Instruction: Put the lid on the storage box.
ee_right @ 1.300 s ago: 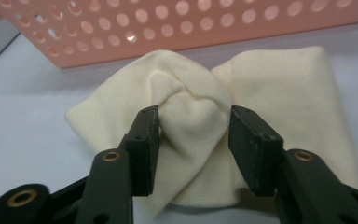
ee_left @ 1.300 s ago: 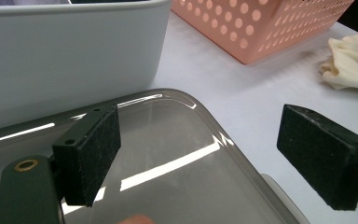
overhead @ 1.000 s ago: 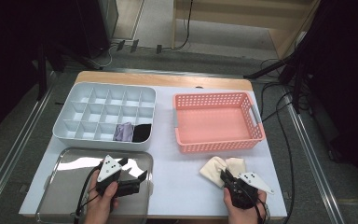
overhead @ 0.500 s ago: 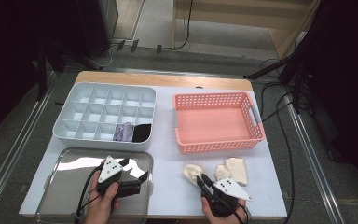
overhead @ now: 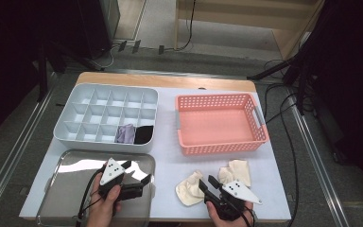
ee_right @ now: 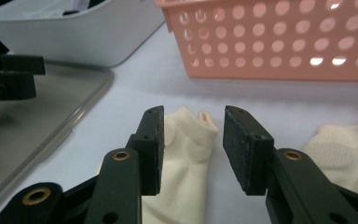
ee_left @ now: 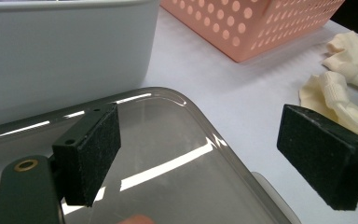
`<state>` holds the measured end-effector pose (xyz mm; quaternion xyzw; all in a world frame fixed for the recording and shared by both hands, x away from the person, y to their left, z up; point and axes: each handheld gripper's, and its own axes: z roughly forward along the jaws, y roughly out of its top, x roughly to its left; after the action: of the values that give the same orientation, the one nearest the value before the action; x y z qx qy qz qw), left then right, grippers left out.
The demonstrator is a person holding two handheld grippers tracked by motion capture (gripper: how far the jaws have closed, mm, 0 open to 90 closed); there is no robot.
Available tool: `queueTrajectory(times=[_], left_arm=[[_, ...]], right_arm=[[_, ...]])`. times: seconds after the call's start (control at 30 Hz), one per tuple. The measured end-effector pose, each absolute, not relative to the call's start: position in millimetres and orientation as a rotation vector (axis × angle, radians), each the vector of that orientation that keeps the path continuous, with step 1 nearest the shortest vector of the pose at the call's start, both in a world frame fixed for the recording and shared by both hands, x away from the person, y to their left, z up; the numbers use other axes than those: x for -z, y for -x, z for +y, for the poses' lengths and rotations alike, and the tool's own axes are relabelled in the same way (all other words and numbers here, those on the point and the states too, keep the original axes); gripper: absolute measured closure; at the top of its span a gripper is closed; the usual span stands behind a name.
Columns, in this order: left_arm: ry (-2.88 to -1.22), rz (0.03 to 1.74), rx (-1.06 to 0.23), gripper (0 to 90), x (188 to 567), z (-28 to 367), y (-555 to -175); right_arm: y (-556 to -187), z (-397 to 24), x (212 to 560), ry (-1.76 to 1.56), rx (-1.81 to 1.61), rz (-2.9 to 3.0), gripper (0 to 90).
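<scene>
White worktop (overhead: 170, 163) carries our pink basket (overhead: 220, 124), compartment box (overhead: 106, 118) and steel tray (overhead: 71, 189). Our right hand-held gripper (overhead: 207, 185) has just been opening, releasing one cream sock (overhead: 189, 189) apart from its mate (overhead: 234, 171); left hand-held gripper (overhead: 137, 172) hovers open, empty, over the tray.

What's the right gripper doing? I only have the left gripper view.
Observer: The right gripper is open and its jaws have just been opening. A cream sock lies on the table in line with the gap, and the pads are not pressing it.
Operator: Anything in the basket?
Observer: No. From the high view, the pink basket is empty.
Operator: And the divided box?
Observer: The divided box has two adjacent near-row compartments filled, one with a lilac cloth and one with a black cloth.
</scene>
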<state>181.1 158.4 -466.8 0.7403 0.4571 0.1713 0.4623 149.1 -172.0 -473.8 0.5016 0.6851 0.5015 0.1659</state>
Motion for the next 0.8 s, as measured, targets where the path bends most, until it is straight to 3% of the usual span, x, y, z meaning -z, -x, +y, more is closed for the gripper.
queueTrajectory(times=[0.57, 0.67, 0.8], left_arm=[[-1.811, 1.124, -0.422, 14.0, 465.0, 159.2, -180.2], [-1.817, 1.122, -0.422, 14.0, 465.2, 158.4, -179.7], [-1.819, 1.117, -0.418, 14.0, 465.5, 156.0, -179.1]], right_arm=[[-142.6, -125.5, 494.5, -1.287, -1.261, 2.177, 50.1], [-139.6, -118.8, 496.7, -1.244, -1.190, 2.140, 58.5], [-141.0, -114.3, 498.4, -1.270, -1.154, 2.078, 79.4]])
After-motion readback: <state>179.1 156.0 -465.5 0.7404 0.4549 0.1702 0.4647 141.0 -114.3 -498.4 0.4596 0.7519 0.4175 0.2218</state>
